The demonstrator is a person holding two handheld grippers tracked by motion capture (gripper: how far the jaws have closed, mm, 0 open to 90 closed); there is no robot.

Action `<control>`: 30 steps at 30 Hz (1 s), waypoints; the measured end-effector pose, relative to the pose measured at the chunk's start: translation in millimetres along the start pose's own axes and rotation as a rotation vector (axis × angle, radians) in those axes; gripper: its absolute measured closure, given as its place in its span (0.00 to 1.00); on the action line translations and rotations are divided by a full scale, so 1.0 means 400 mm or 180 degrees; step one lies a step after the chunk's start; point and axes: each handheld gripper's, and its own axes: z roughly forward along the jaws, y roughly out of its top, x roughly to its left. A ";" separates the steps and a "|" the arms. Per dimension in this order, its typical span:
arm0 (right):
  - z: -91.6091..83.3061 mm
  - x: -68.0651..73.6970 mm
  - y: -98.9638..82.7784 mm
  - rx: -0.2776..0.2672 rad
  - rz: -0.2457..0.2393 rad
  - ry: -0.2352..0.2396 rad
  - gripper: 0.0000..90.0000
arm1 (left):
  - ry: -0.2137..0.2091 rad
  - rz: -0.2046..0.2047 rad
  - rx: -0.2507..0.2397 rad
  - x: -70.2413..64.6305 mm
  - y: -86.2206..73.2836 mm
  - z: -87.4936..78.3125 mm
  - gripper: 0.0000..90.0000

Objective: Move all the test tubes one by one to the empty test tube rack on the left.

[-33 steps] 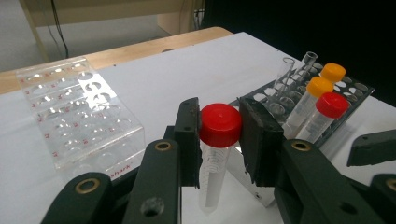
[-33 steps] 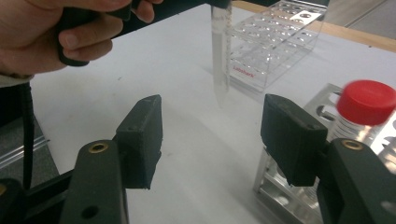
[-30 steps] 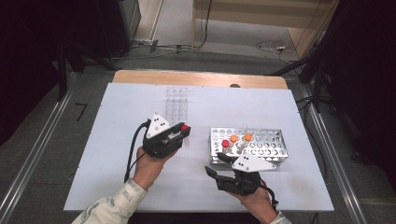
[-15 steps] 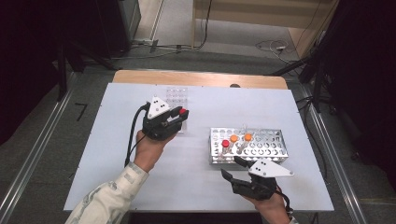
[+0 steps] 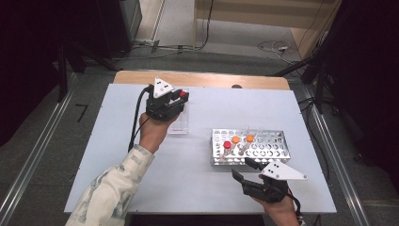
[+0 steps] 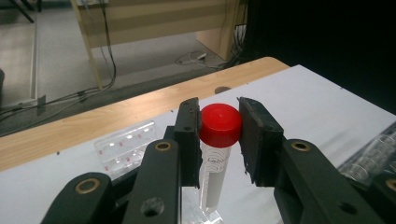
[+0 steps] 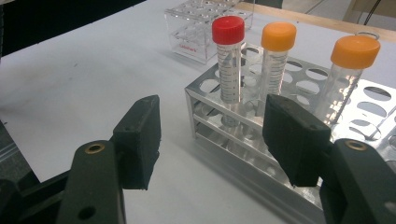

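okay, my left gripper (image 6: 219, 128) clamps the red-capped tube (image 6: 218, 140) by its cap, upright over the clear rack (image 5: 180, 117) at the far left. my right gripper (image 7: 212, 135) hangs wide and empty just near of the metal rack (image 5: 277, 143).

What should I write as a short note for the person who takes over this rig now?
Left tool: shut on a red-capped tube, held above the clear rack.
Right tool: open, empty, in front of the metal rack.
Metal rack holds one red-capped tube and two orange-capped tubes.
Done: tube gripped and carried to the clear rack.
Left: probably set it into a hole, then release.
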 end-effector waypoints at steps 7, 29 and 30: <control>0.000 -0.002 -0.001 -0.0001 0.0001 -0.0002 0.40 | 0.0057 0.0028 0.0006 0.007 0.002 0.026 0.78; -0.003 -0.002 -0.001 -0.0015 0.0021 0.0004 0.40 | 0.0197 0.0042 0.0028 0.010 -0.038 0.077 0.78; -0.003 -0.002 -0.001 -0.0014 0.0017 0.0004 0.40 | 0.0199 0.0036 0.0033 0.011 -0.043 0.079 0.78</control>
